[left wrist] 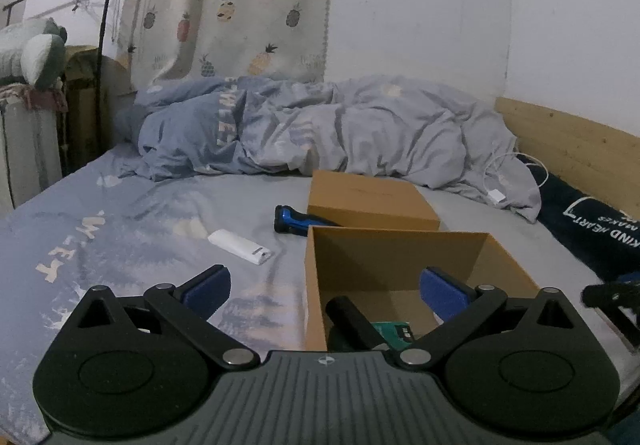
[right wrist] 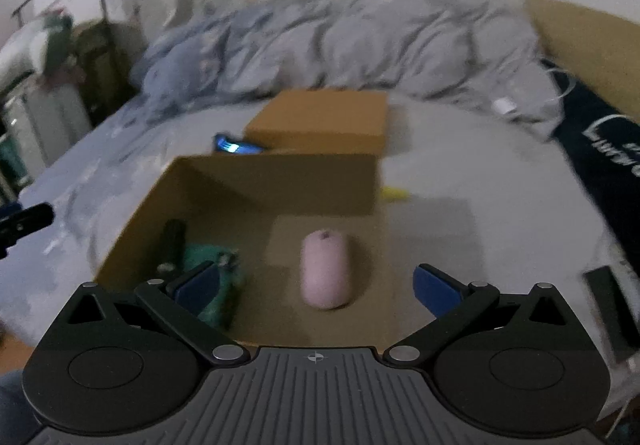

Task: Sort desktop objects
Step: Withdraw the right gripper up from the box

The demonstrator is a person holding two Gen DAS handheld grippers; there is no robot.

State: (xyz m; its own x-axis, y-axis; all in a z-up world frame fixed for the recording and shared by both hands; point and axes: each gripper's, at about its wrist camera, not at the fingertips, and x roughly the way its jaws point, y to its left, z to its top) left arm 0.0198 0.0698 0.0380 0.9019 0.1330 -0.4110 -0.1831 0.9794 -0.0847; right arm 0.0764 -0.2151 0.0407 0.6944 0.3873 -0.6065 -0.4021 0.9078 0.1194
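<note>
With the right claw (right wrist: 316, 287) spread wide and empty above the pink mouse (right wrist: 325, 269) lying inside the open cardboard box (right wrist: 280, 169), a careless swing could clip the box wall and shift it on the bed (right wrist: 500, 213).

Open box (left wrist: 400, 265): on the bed (left wrist: 120, 213), before the closed box (left wrist: 368, 197).
In the open box: mouse (right wrist: 325, 269) right, black cylinder (left wrist: 352, 319) and green pack (left wrist: 394, 331) left.
Electric shaver (left wrist: 296, 223): left of the closed box, touching it.
White bar (left wrist: 240, 247): left of the open box, before the shaver.
Duvet (left wrist: 320, 129): behind both boxes.
</note>
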